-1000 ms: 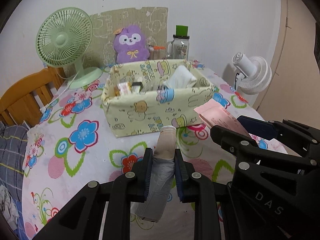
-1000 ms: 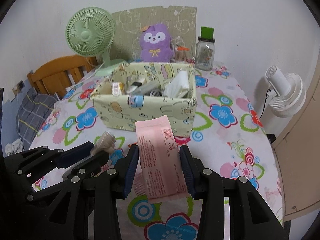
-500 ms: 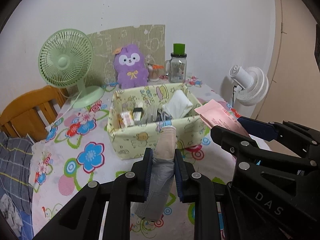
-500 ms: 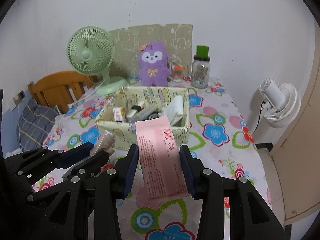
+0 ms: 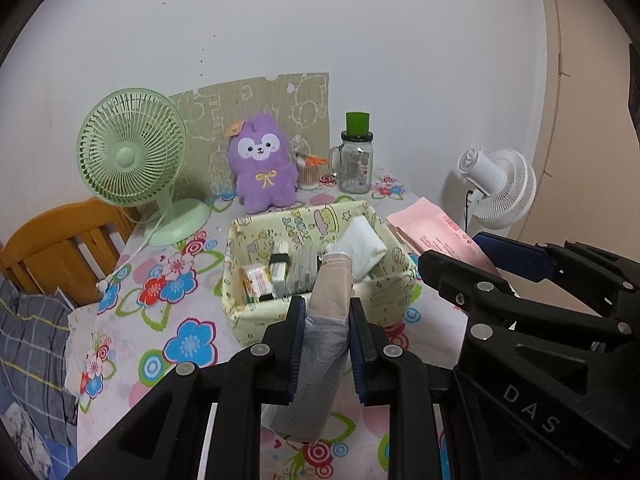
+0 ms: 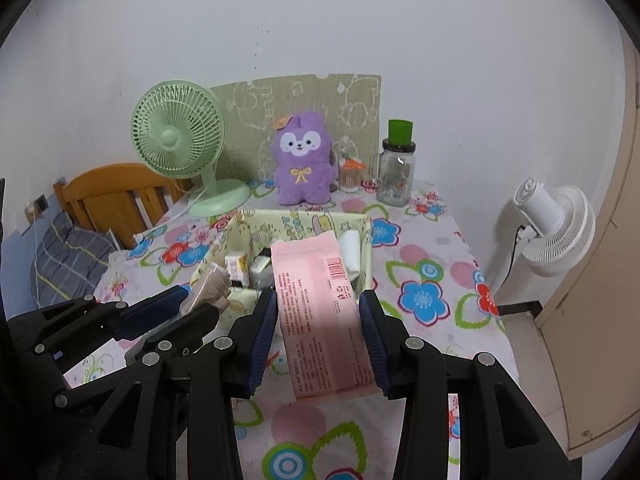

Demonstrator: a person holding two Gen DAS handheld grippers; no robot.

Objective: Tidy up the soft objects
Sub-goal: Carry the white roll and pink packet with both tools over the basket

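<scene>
Clamping grey roll [image 5: 320, 344] in left gripper [image 5: 324, 316] | right gripper [image 6: 320, 312] grasping pink pack [image 6: 320, 304]

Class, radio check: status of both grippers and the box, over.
Left gripper shut on grey roll. Right gripper shut on pink packet. Fabric box ahead, partly full. Nothing in the way.

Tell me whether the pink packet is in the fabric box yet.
Out. The pink packet is clamped in the right gripper, raised in front of the fabric box.
</scene>
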